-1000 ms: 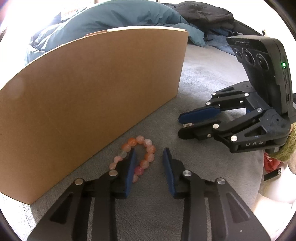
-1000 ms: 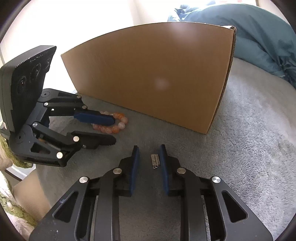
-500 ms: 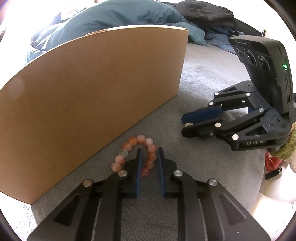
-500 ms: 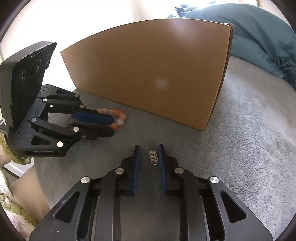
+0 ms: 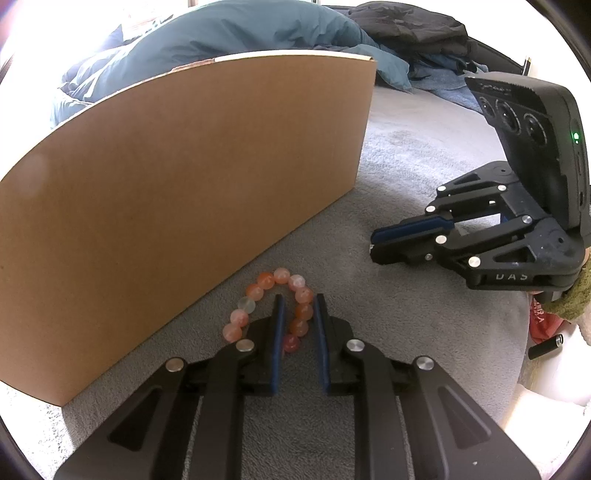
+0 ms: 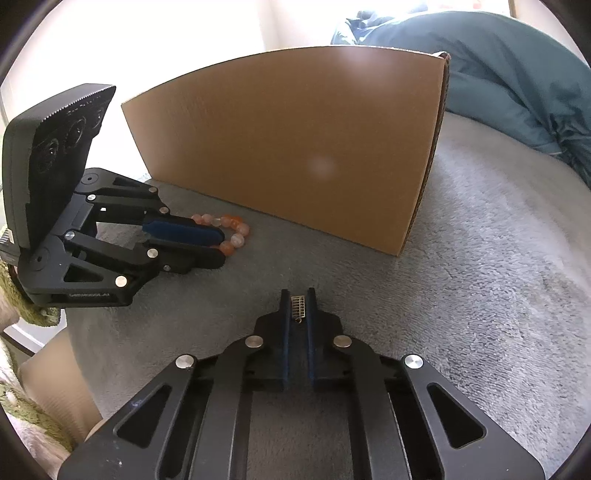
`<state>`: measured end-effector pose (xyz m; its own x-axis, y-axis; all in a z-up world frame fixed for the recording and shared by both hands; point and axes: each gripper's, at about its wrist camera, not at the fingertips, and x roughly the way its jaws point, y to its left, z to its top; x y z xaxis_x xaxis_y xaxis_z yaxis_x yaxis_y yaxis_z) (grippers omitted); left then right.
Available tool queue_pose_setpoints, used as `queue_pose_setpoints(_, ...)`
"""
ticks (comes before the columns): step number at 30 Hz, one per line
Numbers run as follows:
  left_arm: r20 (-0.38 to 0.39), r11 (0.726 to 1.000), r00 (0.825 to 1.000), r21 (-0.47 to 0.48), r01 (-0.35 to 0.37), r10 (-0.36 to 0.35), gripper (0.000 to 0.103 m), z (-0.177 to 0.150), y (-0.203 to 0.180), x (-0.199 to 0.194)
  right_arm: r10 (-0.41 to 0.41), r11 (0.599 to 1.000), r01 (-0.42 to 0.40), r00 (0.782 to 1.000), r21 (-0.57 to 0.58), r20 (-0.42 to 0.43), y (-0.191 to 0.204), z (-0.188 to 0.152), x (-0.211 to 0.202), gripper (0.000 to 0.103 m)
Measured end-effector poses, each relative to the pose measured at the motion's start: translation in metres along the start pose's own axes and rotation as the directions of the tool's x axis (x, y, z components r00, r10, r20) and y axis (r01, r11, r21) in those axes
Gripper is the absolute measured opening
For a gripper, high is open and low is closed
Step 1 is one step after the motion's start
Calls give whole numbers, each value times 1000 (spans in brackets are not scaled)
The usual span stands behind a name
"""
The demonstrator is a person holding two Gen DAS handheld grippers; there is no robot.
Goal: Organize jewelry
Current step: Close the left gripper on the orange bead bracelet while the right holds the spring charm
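A bracelet of orange and pink beads (image 5: pixel 266 280) lies on the grey fleece surface (image 5: pixel 388 314), right at the foot of a cardboard box (image 5: pixel 184 203). My left gripper (image 5: pixel 297 299) has its jaws drawn in on the bracelet's right strand, with the beads pinched between the blue pads. The right wrist view shows that gripper (image 6: pixel 222 249) at the left, its fingers over the bracelet (image 6: pixel 236 236). My right gripper (image 6: pixel 297 293) is closing, and its pads press on a small silver ribbed piece (image 6: pixel 298 308). It also shows in the left wrist view (image 5: pixel 372 245), to the right of the bracelet.
The tall cardboard box (image 6: pixel 295 147) walls off the far side. Behind it lie a teal duvet (image 5: pixel 221 37) and dark clothes (image 5: pixel 406 22). At the right edge there are a green knitted sleeve (image 5: pixel 569 299) and a small black cylinder (image 5: pixel 546 345). Grey fleece (image 6: pixel 480 295) stretches right of the box.
Both grippers closed where they stood: the left from wide around the bracelet's strand down onto its beads, the right from a gap beside the silver piece down onto it.
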<state>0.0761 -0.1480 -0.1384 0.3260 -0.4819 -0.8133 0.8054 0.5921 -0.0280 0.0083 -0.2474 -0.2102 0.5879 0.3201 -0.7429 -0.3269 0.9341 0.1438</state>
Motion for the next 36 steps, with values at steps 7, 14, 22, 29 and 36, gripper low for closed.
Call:
queue_pose_setpoints(7,16,1000,1000,-6,6,-6,9,1,0,-4,-22,1000,22,1000,-14,3,7,-1,-5,5)
queue_pose_setpoints(14,31,1000,999,5,7,-8,9,0,0,-12,-38,999,38,999,-17,3,14,6,-15,5)
queue_pose_setpoints(22,41,1000,999,3,-6,6,9,-2,-8,-23,-47,999,47,999,-21,16,17,11,-26,5)
queue_pose_setpoints(29,63,1000,998,-3,-19,20,9,-2,-10,-38,-54,998,55,998,-25,31,22,15,-36,5)
queue_pose_setpoints(36,80,999,996,-15,-36,37,9,-3,-7,-52,-62,998,63,997,-24,53,26,22,-47,5)
